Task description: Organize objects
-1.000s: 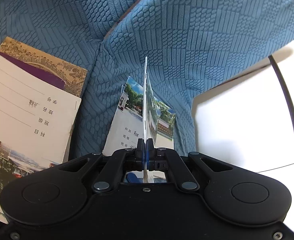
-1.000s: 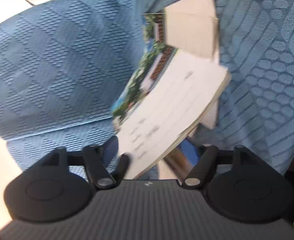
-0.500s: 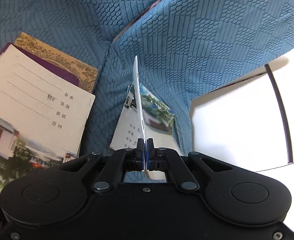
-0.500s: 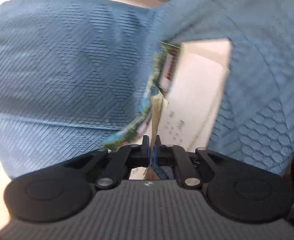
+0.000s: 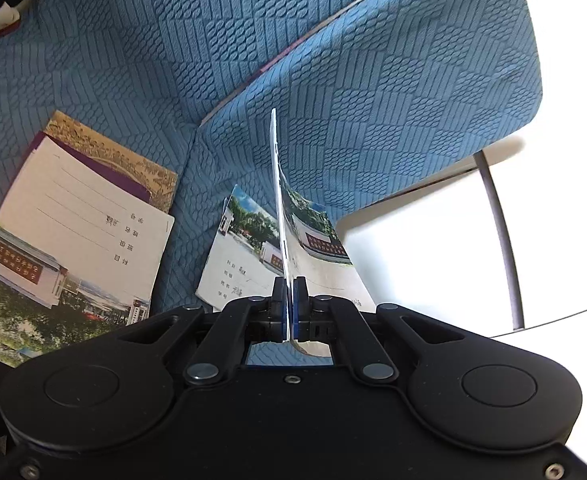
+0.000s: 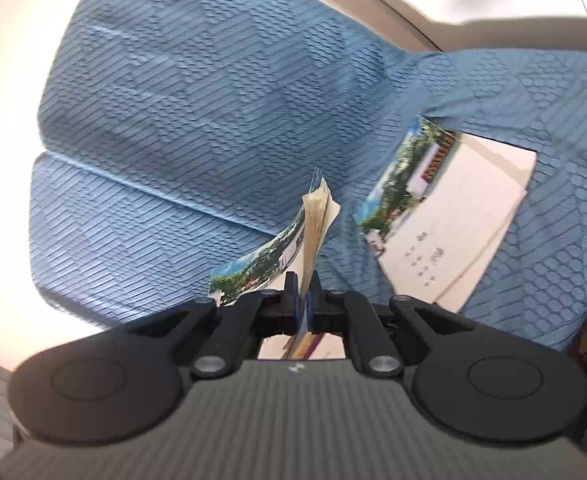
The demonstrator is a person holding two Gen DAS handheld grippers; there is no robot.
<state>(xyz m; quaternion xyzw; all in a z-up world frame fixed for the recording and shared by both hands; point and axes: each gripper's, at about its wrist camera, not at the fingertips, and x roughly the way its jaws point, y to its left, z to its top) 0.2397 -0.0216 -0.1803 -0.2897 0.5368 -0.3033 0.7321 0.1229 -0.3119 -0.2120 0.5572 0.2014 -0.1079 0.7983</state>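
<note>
The right gripper (image 6: 301,292) sits at six o'clock, its jaws clamped on a thin exercise book (image 6: 313,220) held edge-on, pages fanning slightly toward twelve o'clock. The book's photo cover, trees and a building, droops out toward nine o'clock from the jaws. At about three o'clock a small stack of exercise books (image 6: 453,228) lies flat on the blue textured sofa cover (image 6: 197,92), top cover showing a photo strip and cream panel with printed lines. Cream upholstery (image 6: 5,80) shows at nine o'clock.
</note>
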